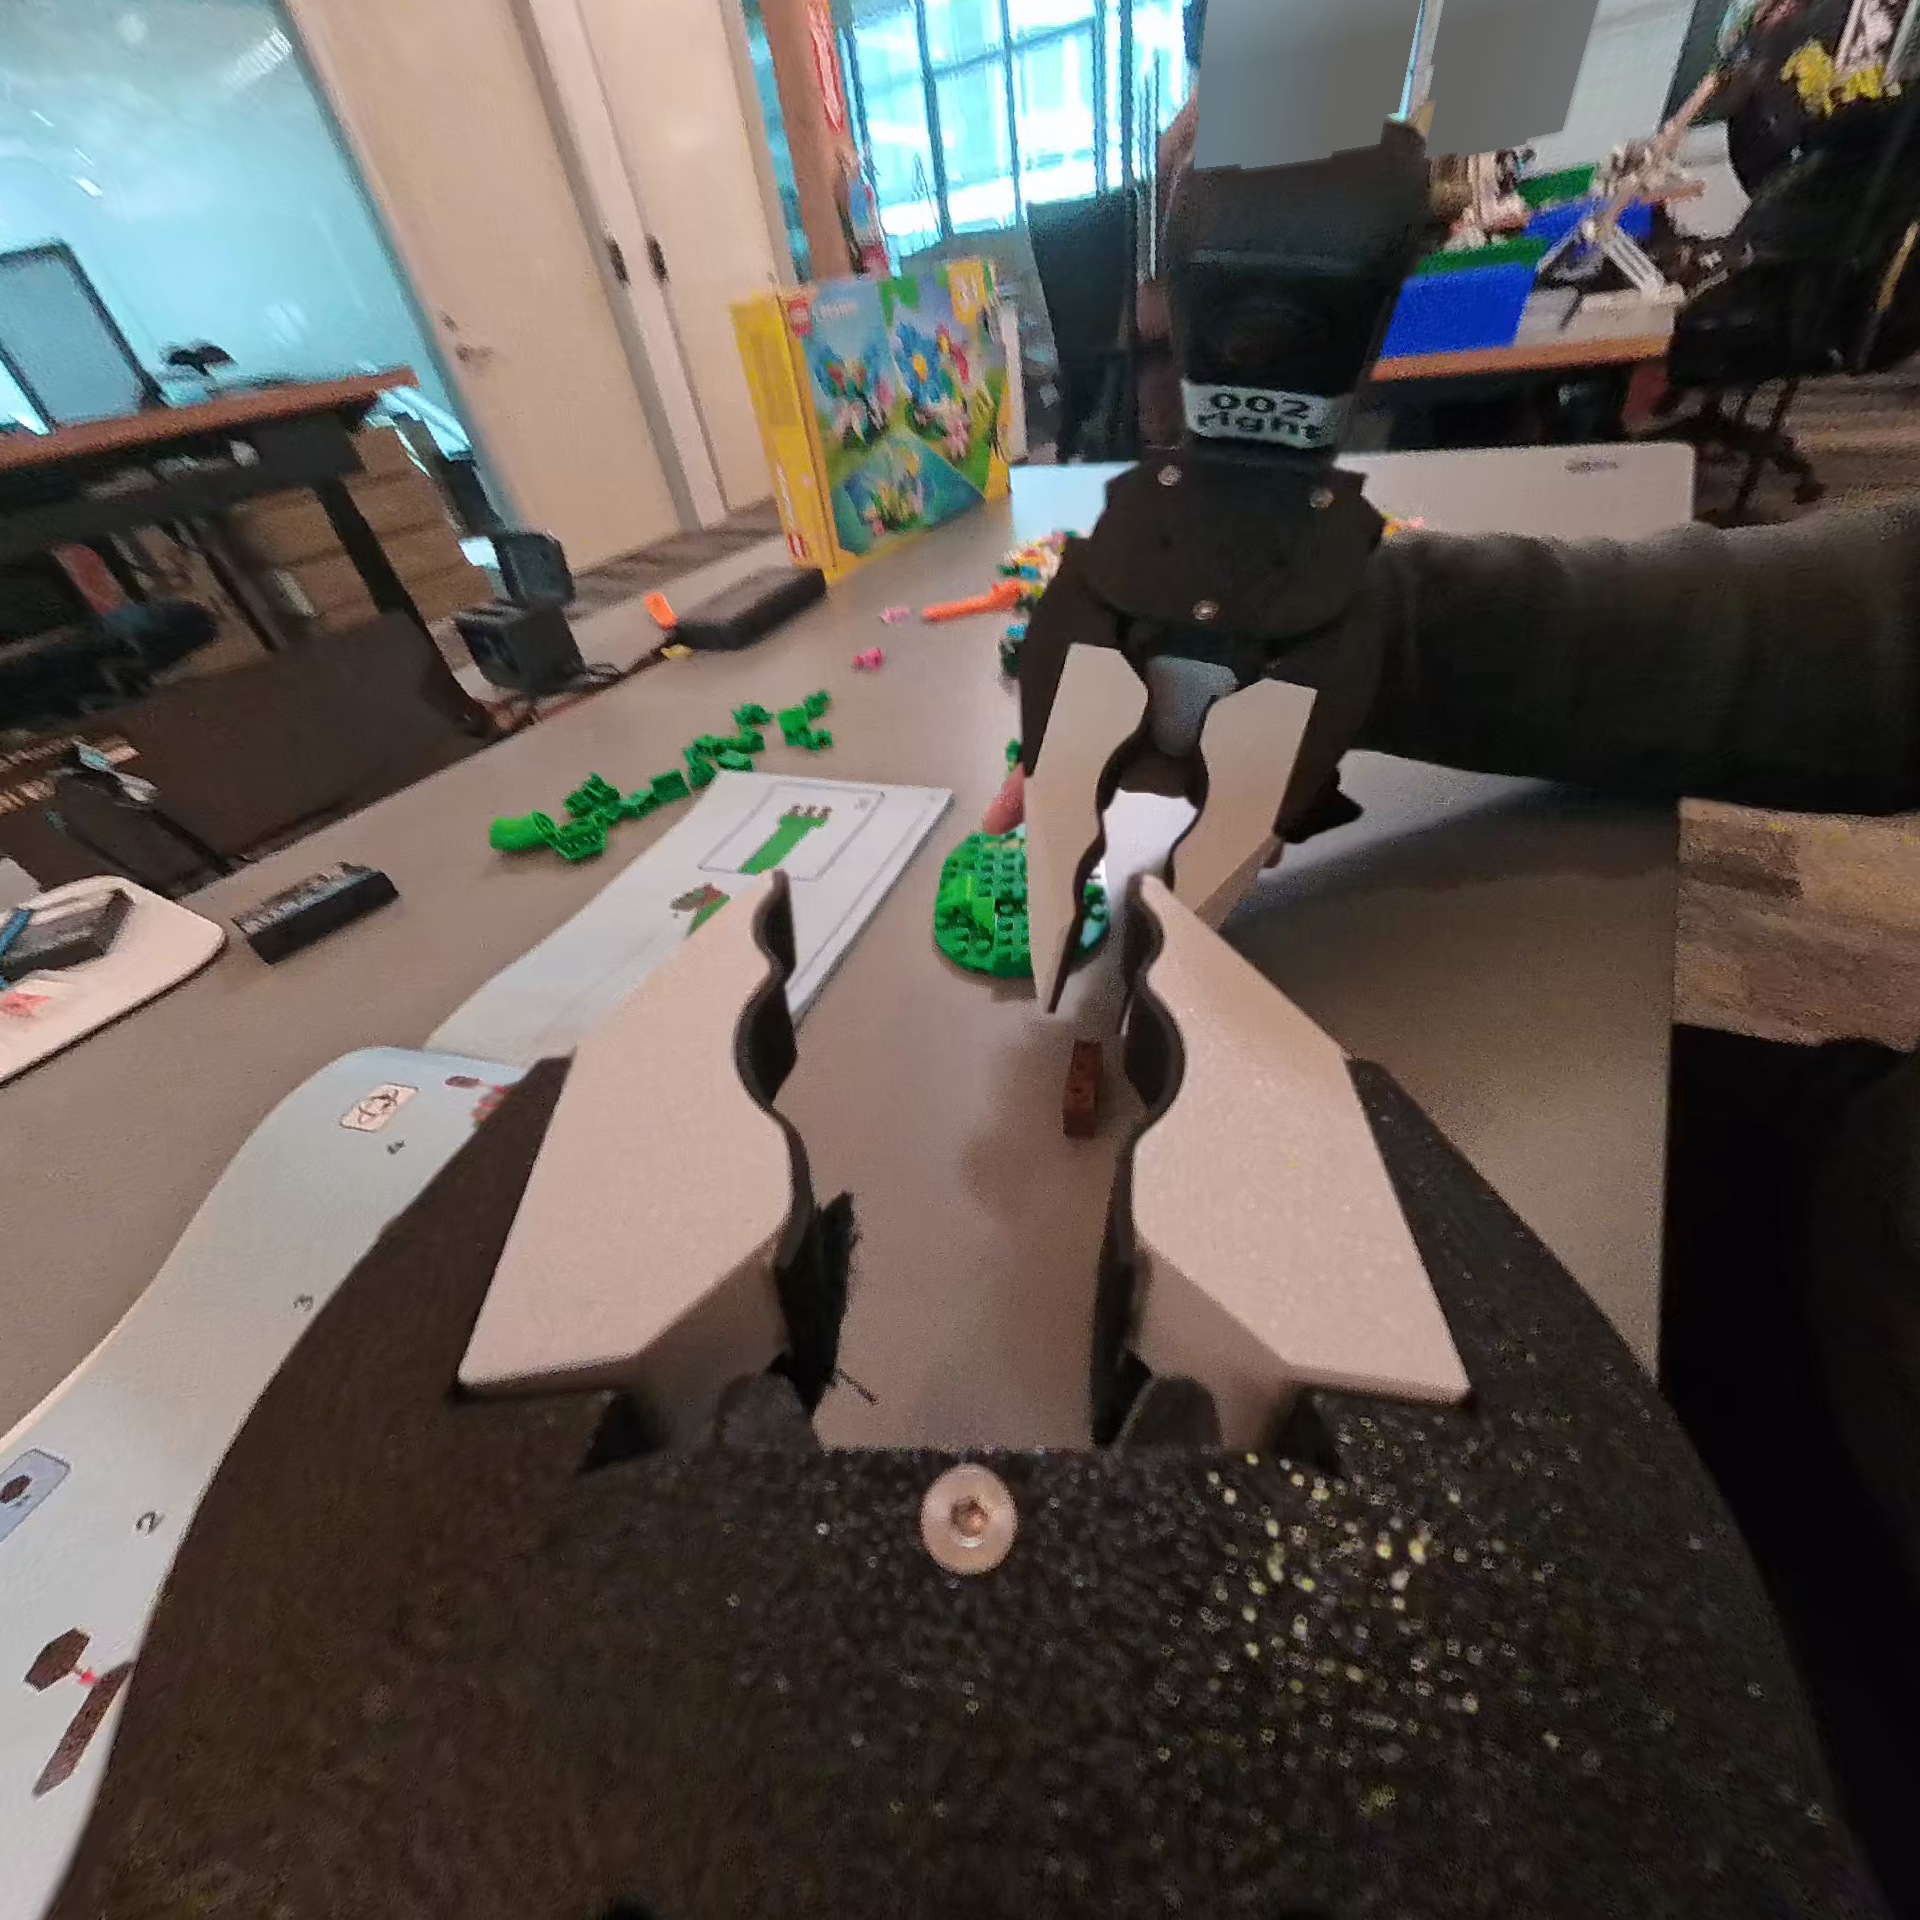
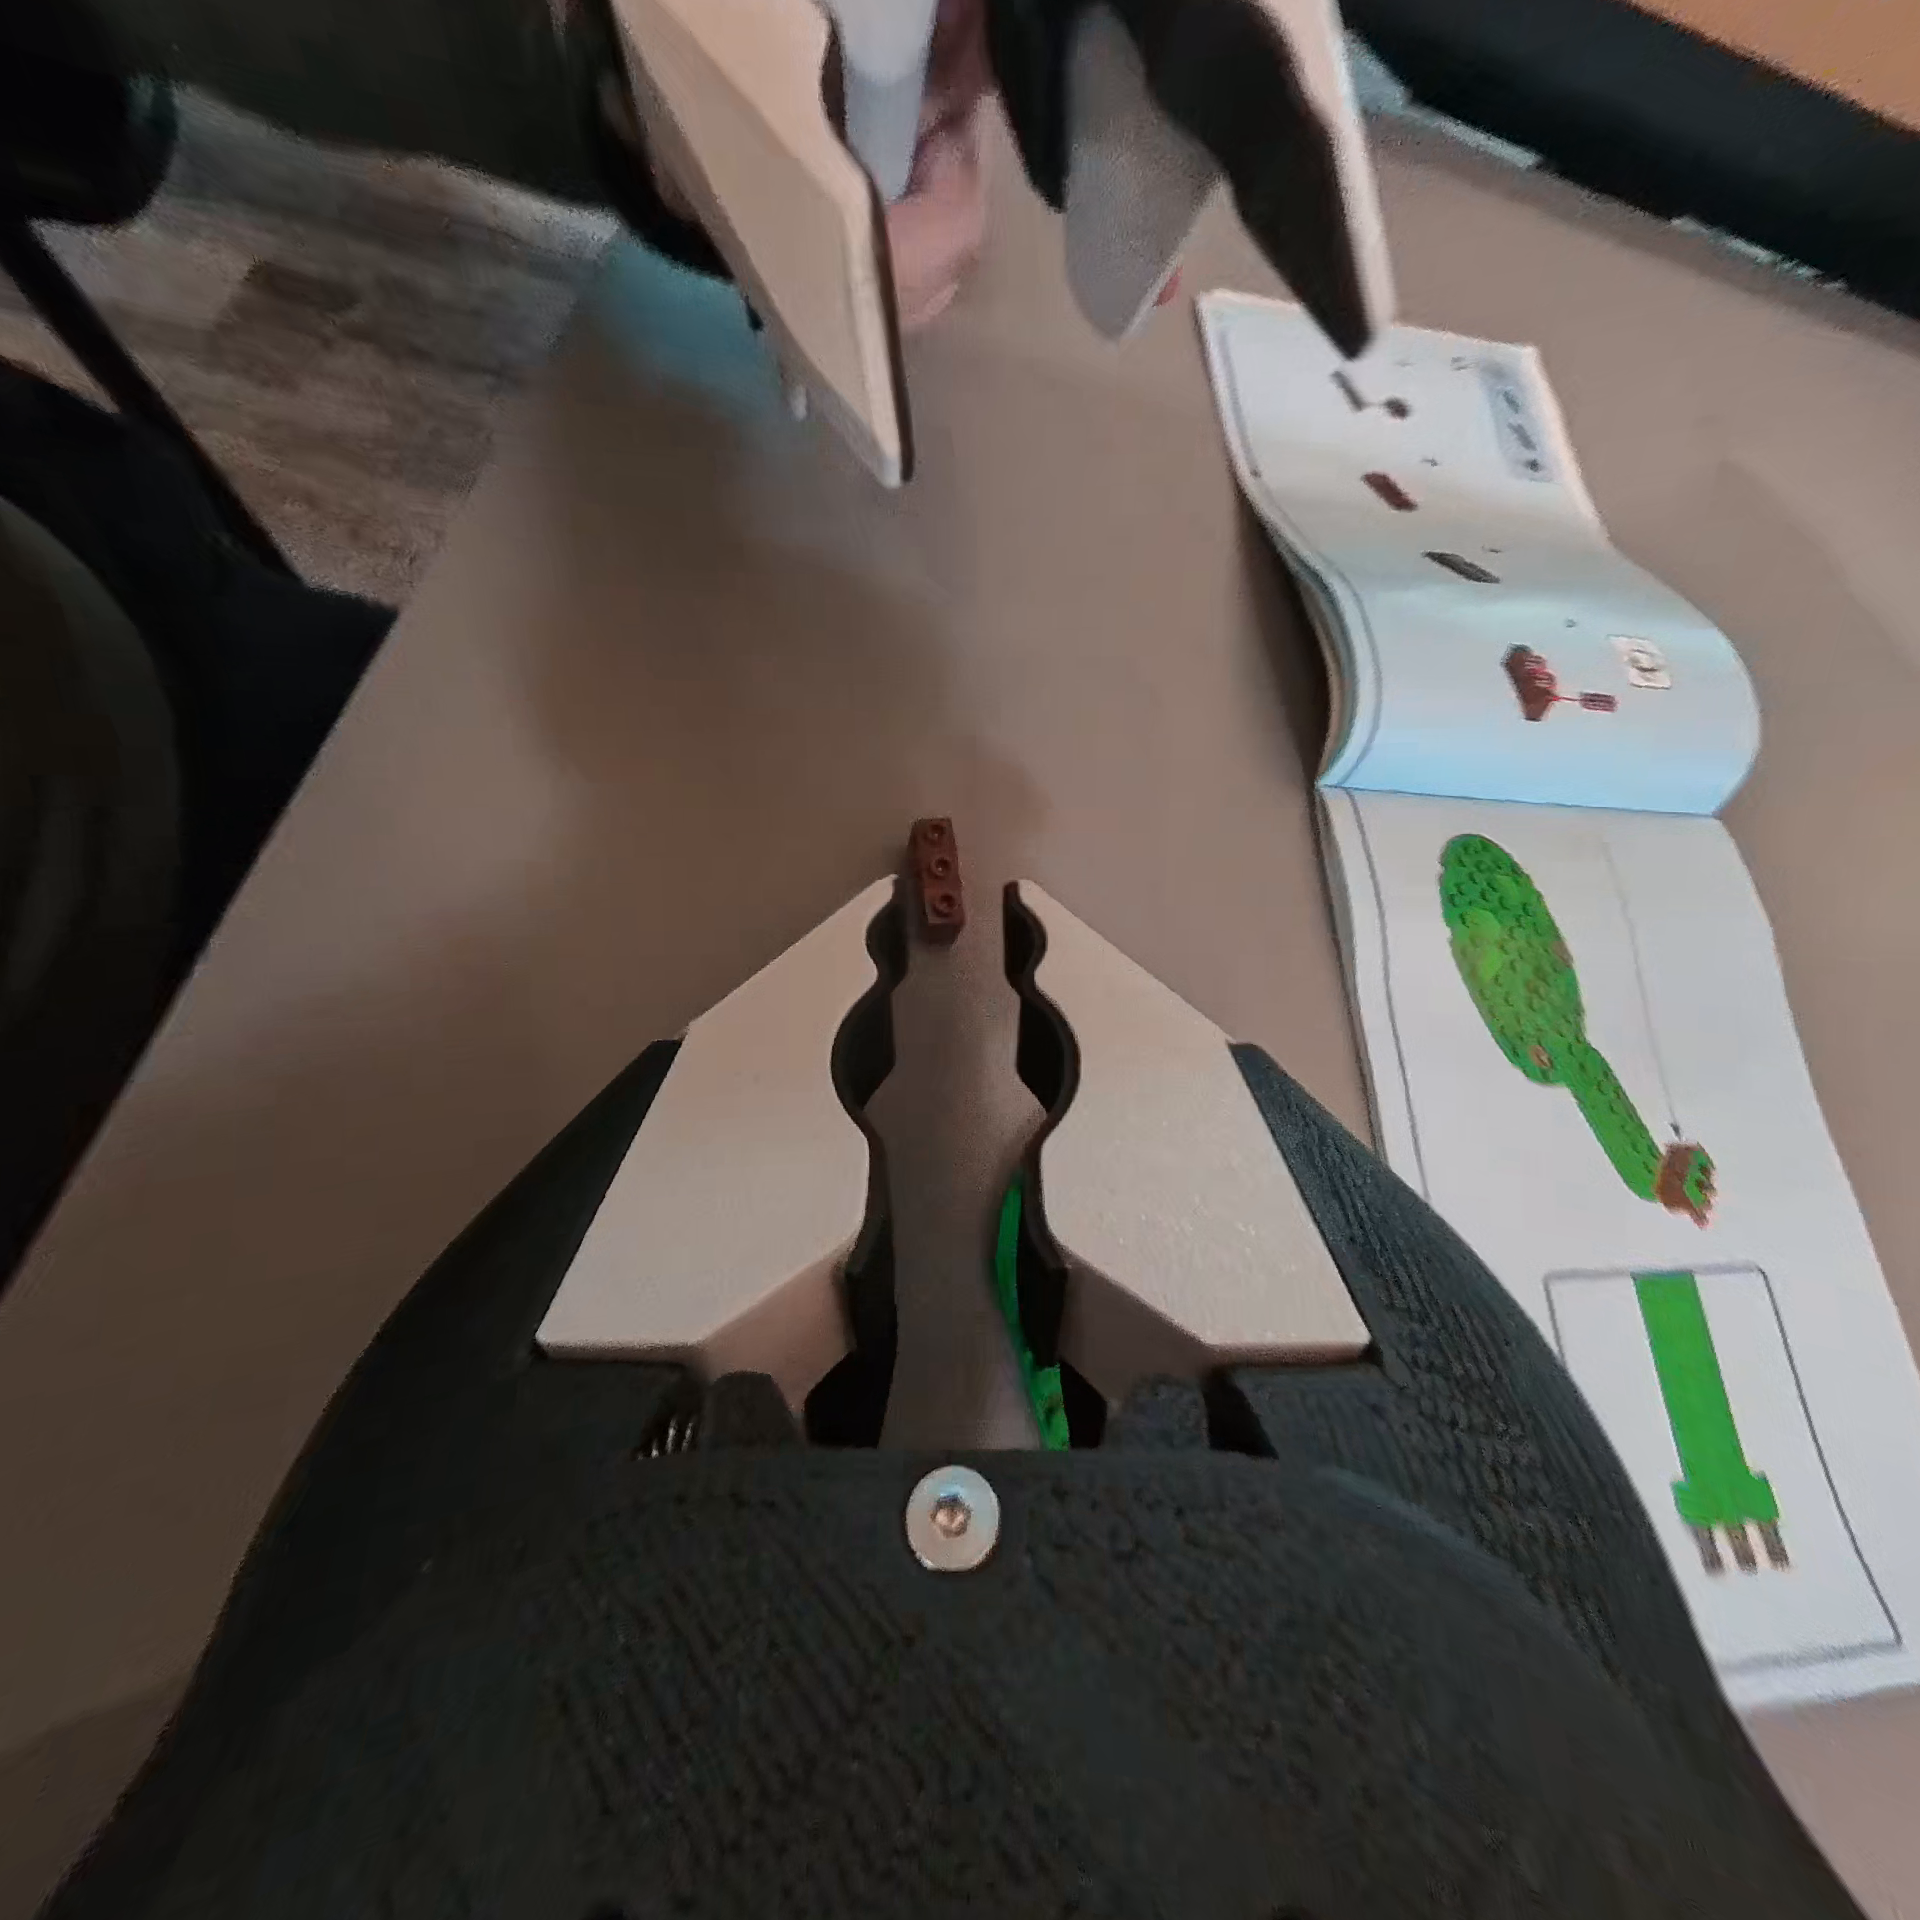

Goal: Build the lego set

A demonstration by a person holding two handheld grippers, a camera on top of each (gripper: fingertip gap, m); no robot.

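Note:
A small brown brick (image 1: 1083,1101) stands on end on the grey table (image 1: 935,1195). My left gripper (image 1: 961,904) is open and empty, low over the table, with the brick just inside its right fingertip. My right gripper (image 1: 1127,956) comes down from the far side, facing it. In the right wrist view the brown brick (image 2: 938,883) sits between the tips of my right gripper (image 2: 951,885), close to the left finger, with a gap on the right; the jaws are narrowly open. The left gripper (image 2: 1039,405) shows opposite. A round green plate build (image 1: 982,914) lies behind the right gripper.
An open instruction booklet (image 1: 790,862) lies left of the grippers and shows in the right wrist view (image 2: 1507,987). Loose green bricks (image 1: 665,779), an orange tool (image 1: 971,603), a pile of coloured bricks (image 1: 1029,571) and the set box (image 1: 883,405) lie farther back. The table edge (image 2: 312,727) is near. One gripper's finger ends stand about 8 centimetres off the other's.

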